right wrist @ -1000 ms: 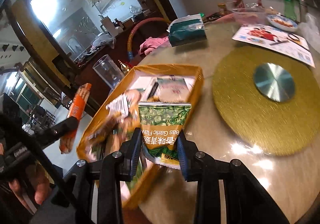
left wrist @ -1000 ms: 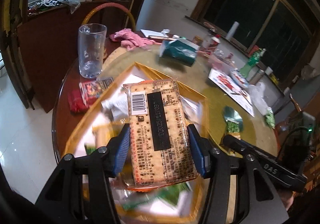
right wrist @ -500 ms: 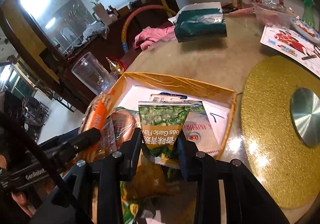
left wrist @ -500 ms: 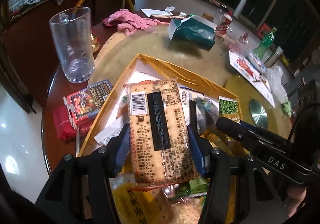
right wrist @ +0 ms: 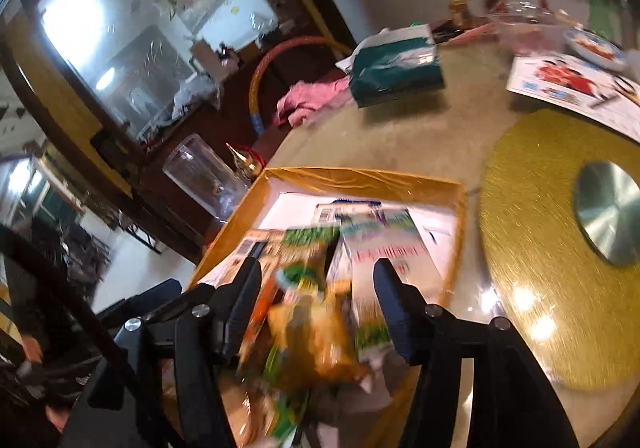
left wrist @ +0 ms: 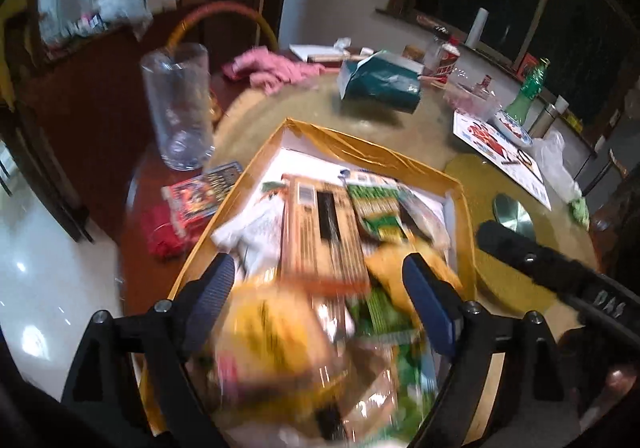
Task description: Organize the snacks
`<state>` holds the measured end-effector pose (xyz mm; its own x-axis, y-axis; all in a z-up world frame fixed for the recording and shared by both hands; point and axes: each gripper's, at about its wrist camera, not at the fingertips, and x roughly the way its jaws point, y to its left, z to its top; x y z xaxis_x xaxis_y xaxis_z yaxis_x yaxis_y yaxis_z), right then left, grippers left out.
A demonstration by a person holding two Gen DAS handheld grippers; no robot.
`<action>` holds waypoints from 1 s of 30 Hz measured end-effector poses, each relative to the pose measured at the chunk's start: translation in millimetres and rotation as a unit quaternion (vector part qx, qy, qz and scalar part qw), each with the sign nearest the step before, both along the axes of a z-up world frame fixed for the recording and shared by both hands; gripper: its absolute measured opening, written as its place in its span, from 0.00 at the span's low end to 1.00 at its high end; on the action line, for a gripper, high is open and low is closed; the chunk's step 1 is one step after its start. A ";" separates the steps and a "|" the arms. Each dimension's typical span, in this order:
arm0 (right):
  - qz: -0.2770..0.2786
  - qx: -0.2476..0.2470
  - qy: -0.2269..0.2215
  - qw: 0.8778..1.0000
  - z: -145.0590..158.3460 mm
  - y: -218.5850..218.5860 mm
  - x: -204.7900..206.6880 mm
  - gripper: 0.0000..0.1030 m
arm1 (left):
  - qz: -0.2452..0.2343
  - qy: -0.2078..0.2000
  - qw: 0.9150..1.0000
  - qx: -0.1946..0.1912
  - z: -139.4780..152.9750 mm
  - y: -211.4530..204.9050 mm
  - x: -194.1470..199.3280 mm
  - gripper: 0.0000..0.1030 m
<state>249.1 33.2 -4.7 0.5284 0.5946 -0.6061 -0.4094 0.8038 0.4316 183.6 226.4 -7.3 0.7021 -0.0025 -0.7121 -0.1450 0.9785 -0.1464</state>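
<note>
Round marble-look tabletop (left wrist: 408, 132), dim dining room, dark window behind. Item one, our yellow box (left wrist: 376, 152): it sits near the tabletop's left edge and holds the snacks. Change noted: a second ago each tool gripped a packet; now both packets lie in the box. The cracker pack (left wrist: 320, 232) rests label-up toward the box's middle, the green pea packet (left wrist: 376, 208) just beside it on the right, touching. We judge two more snacks filed, with further sorting likely, since the near end of the box is a blurred heap we cannot itemise.

Item two, left gripper (left wrist: 320, 288): fingers spread wide, holding nothing, hovering over the near end of the box. Item three, right gripper (right wrist: 316, 288): likewise parted and unloaded, above the same heap.

Sundries on the tabletop:
- clear glass (left wrist: 178, 104) at the left edge
- red packets (left wrist: 192, 200) outside the box's left wall
- pink cloth (left wrist: 276, 68) and teal tissue pack (left wrist: 380, 80) at the far edge
- gold turntable (right wrist: 560, 248) right of the box.
</note>
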 end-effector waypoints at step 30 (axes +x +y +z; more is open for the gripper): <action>-0.038 -0.013 -0.040 0.998 0.8 -80.2 -167.6 0.74 | 0.047 -0.007 0.990 0.135 -0.5 -82.0 -150.4 0.89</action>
<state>81.5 -46.9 -3.9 0.6182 0.5354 -0.5755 -0.3792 0.8444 0.3783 33.2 144.4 -7.8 0.6997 0.2525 -0.6684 -0.2377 0.9644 0.1156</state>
